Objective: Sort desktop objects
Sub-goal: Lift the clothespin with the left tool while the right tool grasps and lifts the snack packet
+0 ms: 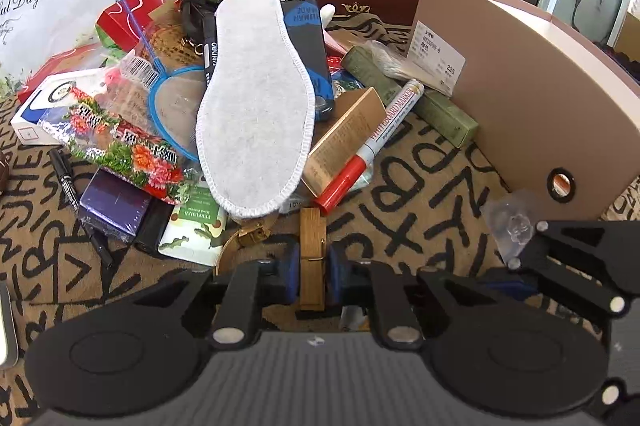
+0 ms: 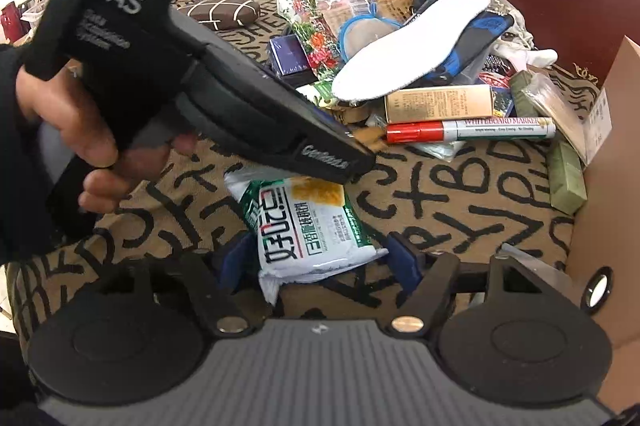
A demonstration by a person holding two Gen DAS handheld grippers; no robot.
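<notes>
Barely started: left gripper (image 1: 313, 272) clamped on wooden clothespin (image 1: 312, 258), right gripper (image 2: 316, 262) spread around snack packet (image 2: 308, 226), pile (image 1: 248, 98) unsorted, cardboard box (image 1: 520, 86) looks mostly unfilled.

black marker (image 1: 68, 186) half buried, label (image 2: 599, 124) unreadable

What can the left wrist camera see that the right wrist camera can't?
Only the left wrist view shows the wooden clothespin pinched in the left gripper, and a black pen beside the pile.

Only the right wrist view shows the snack packet between the right gripper's fingers, a brown pillow-shaped thing, and the person's hand.

Both show the white insole, the whiteboard marker and the cardboard box.
</notes>
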